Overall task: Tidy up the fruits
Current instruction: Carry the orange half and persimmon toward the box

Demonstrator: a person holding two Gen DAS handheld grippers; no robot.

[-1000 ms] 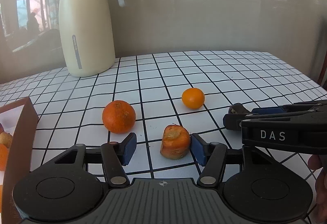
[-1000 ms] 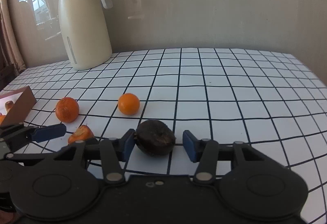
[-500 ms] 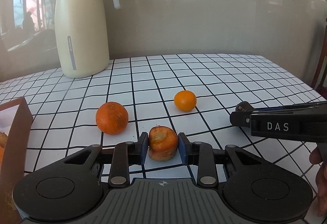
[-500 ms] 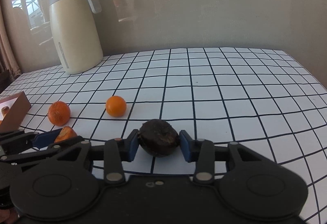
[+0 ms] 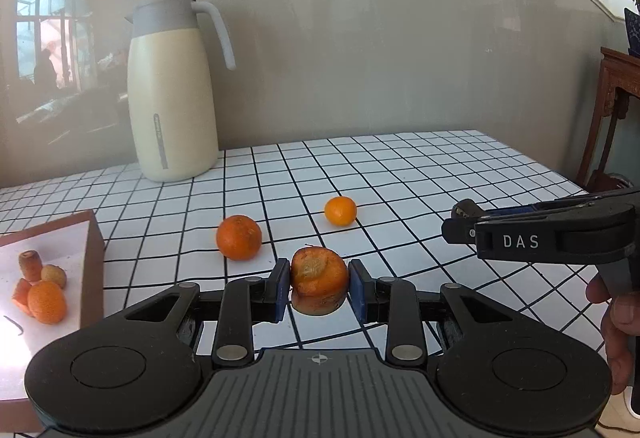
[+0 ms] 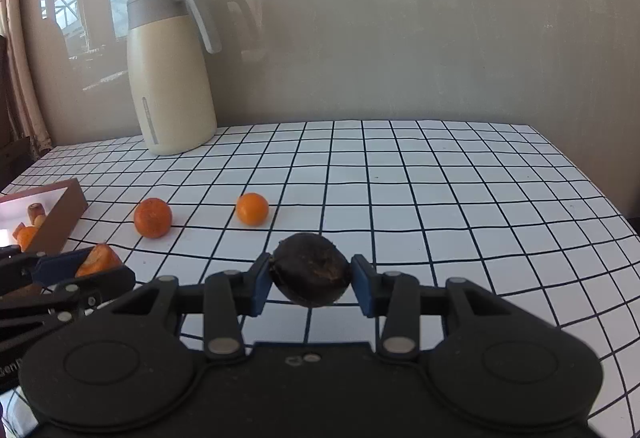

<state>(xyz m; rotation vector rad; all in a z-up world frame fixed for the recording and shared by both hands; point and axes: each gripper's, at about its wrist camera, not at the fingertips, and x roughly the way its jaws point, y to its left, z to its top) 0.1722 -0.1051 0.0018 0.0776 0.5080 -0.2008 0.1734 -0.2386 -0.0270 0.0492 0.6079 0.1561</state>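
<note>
Orange fruit piece (image 5: 319,280): stubby, pale scarred cut face tilted up toward the camera; clamped in left gripper (image 5: 319,292), above the gridded desk (image 5: 420,174).
Dark fruit (image 6: 311,269): near-black, rough, roundish, long axis across the pads; clamped in right gripper (image 6: 312,288), clear of the desk.

The desk (image 6: 460,198) lies open to the right; a jug (image 6: 172,78), two oranges (image 6: 152,217) (image 6: 252,209) and a box (image 5: 94,262) crowd the left.
</note>
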